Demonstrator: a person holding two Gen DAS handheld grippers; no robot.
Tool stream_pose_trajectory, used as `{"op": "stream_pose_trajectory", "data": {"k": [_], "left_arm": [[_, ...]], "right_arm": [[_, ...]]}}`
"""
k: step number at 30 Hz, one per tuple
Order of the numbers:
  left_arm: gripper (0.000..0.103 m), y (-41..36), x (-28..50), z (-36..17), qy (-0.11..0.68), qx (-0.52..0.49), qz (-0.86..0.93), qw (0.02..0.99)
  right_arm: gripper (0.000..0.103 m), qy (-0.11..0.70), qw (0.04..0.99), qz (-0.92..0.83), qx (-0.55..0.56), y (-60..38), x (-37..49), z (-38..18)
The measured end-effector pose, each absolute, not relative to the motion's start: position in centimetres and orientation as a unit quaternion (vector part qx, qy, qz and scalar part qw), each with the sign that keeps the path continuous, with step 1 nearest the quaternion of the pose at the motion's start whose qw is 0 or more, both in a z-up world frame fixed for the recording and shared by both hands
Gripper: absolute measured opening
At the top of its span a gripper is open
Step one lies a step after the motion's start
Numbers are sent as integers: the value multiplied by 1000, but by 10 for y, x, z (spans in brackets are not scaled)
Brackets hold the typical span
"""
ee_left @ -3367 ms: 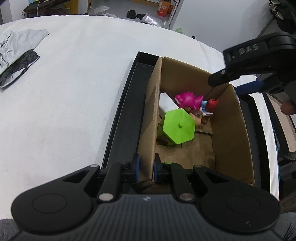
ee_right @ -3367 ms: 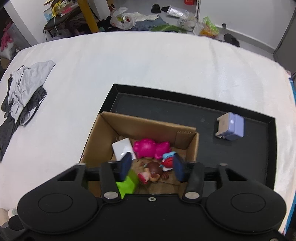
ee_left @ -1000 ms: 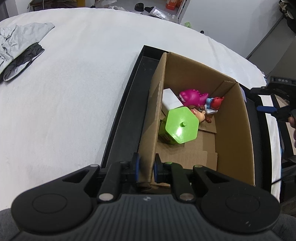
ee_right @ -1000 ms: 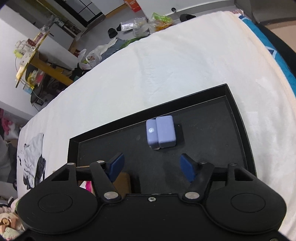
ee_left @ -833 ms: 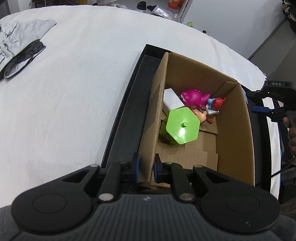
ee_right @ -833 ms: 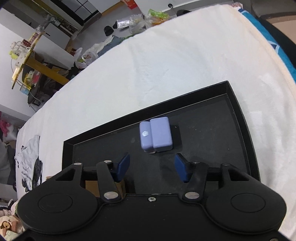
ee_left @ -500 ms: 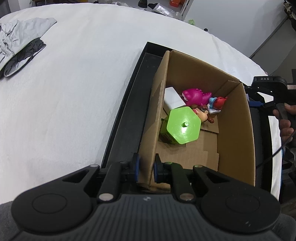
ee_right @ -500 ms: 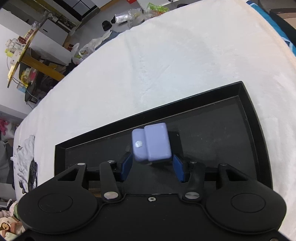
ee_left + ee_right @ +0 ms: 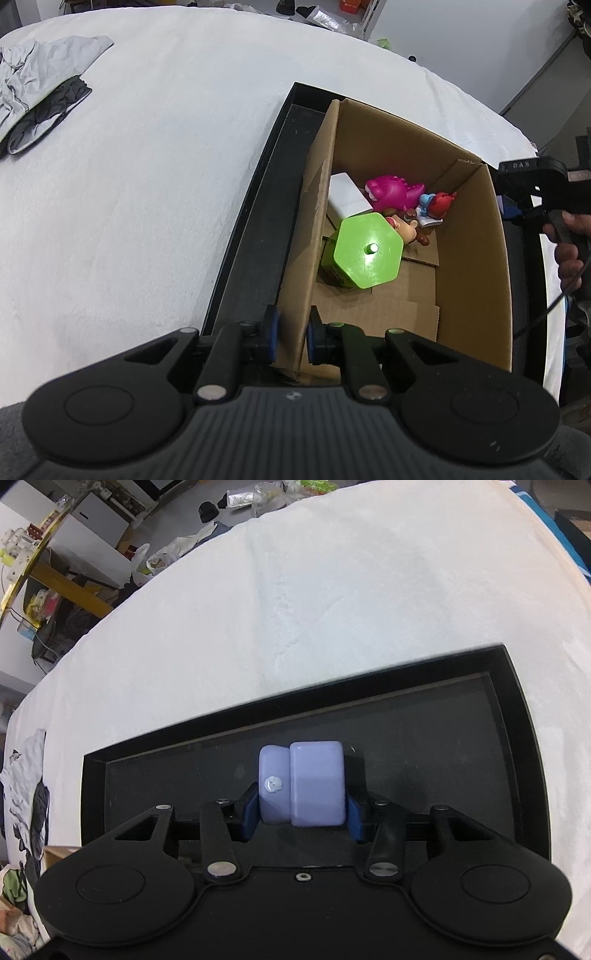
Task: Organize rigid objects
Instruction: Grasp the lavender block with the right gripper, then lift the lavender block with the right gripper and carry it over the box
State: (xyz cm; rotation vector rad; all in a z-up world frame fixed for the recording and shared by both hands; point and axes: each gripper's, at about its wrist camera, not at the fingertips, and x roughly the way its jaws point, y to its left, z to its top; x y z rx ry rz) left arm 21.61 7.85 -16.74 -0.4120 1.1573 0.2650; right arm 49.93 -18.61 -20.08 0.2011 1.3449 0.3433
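The left gripper (image 9: 291,341) is clamped tight on the near wall of the open brown cardboard box (image 9: 469,266), one blue pad outside and one inside. Within the box, nearest, stands a green hexagonal-topped container (image 9: 365,254); behind it lie a small brown-haired figurine (image 9: 404,229), a white rectangular block (image 9: 345,195), a magenta dinosaur toy (image 9: 391,188) and a red-and-blue toy (image 9: 437,205). The box sits in a shallow black rectangular tray (image 9: 443,731) on the white cloth-covered surface (image 9: 147,166).

The right gripper (image 9: 301,814) has its jaws closing on a pale lavender blocky plastic object (image 9: 306,782), blue pads touching both sides; the object rests on the tray floor. Crumpled grey clothing (image 9: 40,88) lies far off on the cloth.
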Motion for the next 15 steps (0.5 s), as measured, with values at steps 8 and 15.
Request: {"op": "stream_pose_trajectory", "data": {"k": [8,15], "left_arm": [[14,78,216,-169,542,-193,124,809],[14,75,218,-171,544,-183,125,809]], "right_arm": [[45,624,761,152,90,-204,475,-197],[45,628,758,149,92,-214,450,-193]]}}
